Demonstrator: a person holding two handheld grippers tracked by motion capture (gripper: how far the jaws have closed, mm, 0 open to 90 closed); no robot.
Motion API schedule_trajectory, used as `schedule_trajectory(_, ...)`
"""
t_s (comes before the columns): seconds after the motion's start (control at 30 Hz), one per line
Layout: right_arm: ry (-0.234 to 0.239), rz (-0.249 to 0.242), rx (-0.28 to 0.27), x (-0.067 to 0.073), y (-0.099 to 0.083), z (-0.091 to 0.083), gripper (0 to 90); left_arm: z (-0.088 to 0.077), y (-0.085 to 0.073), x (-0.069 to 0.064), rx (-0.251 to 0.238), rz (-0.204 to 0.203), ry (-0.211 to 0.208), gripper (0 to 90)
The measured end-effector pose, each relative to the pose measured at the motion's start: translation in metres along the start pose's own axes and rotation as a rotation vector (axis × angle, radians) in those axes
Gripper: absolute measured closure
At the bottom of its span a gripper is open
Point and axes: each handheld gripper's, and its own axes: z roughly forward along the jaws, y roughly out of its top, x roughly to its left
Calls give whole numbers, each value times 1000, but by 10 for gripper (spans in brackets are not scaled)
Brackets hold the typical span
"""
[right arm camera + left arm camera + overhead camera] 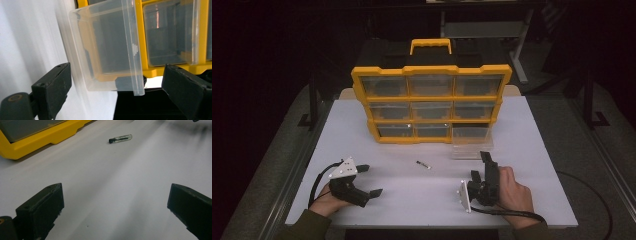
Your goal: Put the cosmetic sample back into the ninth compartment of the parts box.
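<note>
Pulled-out clear drawer (110, 47) just ahead of right hand-held gripper (116, 82), jaws spread and empty. Small vial (120, 138) ahead of spread left hand-held gripper (115, 205) on tabletop (125, 182). Best approached low, centred before pinching.

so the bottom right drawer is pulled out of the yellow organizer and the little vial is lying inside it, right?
Not quite. The drawer is pulled out of the yellow organizer, but the little vial lies on the bare table, apart from the drawer, as the high view shows.
</note>
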Motion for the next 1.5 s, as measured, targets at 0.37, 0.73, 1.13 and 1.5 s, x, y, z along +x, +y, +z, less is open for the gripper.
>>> schedule_trajectory(0.37, 51, 158, 4, 0, 0, 0, 86, 1, -1, 0, -1, -6, -3, 5)
schedule_trajectory(0.73, 127, 253, 33, -4, -1, 1, 86, 1, -1, 0, -4, -10, -4, 5)
schedule_trajectory(1.13, 180, 352, 41, -6, -2, 1, 86, 1, -1, 0, -4, -8, -2, 5)
schedule_trajectory(1.5, 255, 452, 39, -9, -5, 3, 86, 2, -1, 0, -1, -6, -2, 5)
